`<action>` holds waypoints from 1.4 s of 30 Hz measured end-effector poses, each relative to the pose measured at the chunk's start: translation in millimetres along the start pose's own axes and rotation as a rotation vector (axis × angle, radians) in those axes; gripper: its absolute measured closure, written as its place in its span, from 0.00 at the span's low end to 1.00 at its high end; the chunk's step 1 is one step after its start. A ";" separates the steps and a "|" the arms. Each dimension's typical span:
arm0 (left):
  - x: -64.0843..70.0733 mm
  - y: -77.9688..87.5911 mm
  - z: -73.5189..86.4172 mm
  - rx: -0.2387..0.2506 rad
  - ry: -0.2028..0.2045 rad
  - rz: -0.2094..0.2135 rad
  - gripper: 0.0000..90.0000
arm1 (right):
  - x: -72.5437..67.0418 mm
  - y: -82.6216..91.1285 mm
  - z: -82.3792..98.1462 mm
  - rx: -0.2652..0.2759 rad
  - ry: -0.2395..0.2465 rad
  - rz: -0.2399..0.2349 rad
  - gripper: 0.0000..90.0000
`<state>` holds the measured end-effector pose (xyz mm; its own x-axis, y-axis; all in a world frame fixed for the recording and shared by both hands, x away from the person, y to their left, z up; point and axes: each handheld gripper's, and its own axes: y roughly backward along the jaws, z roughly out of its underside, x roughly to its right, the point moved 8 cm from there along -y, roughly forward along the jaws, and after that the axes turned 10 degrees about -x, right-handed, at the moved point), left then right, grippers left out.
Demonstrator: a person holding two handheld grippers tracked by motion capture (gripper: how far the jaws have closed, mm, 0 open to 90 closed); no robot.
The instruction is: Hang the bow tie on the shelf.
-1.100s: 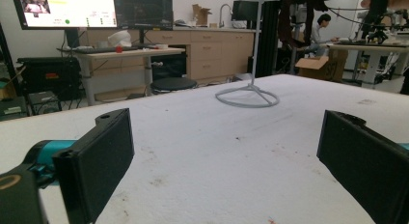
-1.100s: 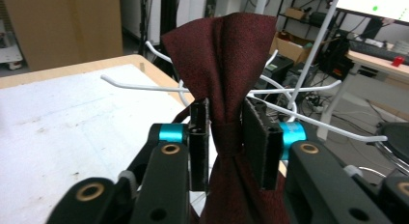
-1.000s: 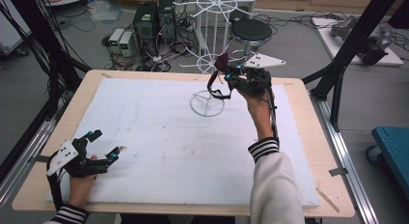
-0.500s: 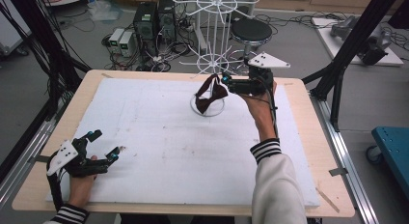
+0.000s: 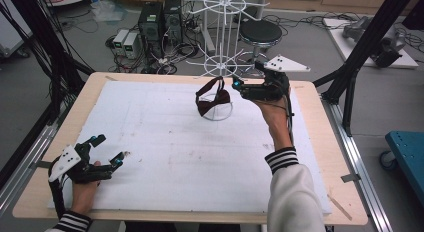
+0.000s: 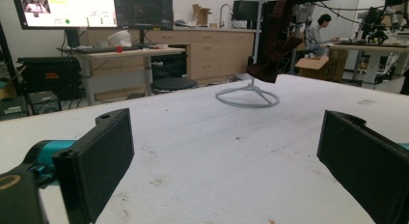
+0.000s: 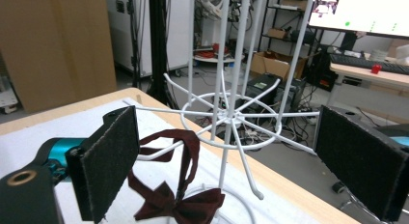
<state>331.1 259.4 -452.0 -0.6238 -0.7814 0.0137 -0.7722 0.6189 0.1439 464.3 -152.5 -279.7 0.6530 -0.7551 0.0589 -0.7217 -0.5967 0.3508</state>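
The right gripper (image 5: 235,85) is held up over the far side of the surface (image 5: 165,157), its fingers (image 7: 108,161) spread wide with nothing between them. Just off their tips, a dark red bow tie (image 5: 212,98) hangs by its strap from one of the lower arms of the white wire rack (image 5: 220,42). From the right gripper view the strap (image 7: 188,151) loops over a horizontal spoke and the bow (image 7: 185,207) dangles below it, near the rack's ring base. The fingers stand to either side of the rack's lower wheel of spokes, apart from the tie as far as I can tell.

Down at the near left corner, the left gripper (image 5: 112,151) rests low on the white surface, its fingers (image 6: 101,161) also wide apart and holding nothing. Its view looks across the bare white sheet toward the rack's base (image 6: 247,96), with the tie (image 6: 275,45) hanging above it, well apart from that hand.

To my eye the main job looks done: the tie is on the rack, bearing its own weight, and the right fingers have let go. What seems left is drawing the right hand clear without snagging a spoke or nudging the strap off its arm. The strap sits partway along the spoke, so a bump could slide it off.
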 end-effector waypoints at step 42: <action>0.8 0.1 0.1 0.000 -0.009 -0.002 0.07 | -35.2 93.6 141.4 0.049 -0.049 0.054 0.01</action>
<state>330.5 258.8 -452.0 -0.6237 -0.7817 0.0047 -0.7731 0.6177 0.1441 341.2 -220.1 -381.1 0.6016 -0.7982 0.0306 -0.7667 -0.5663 0.3024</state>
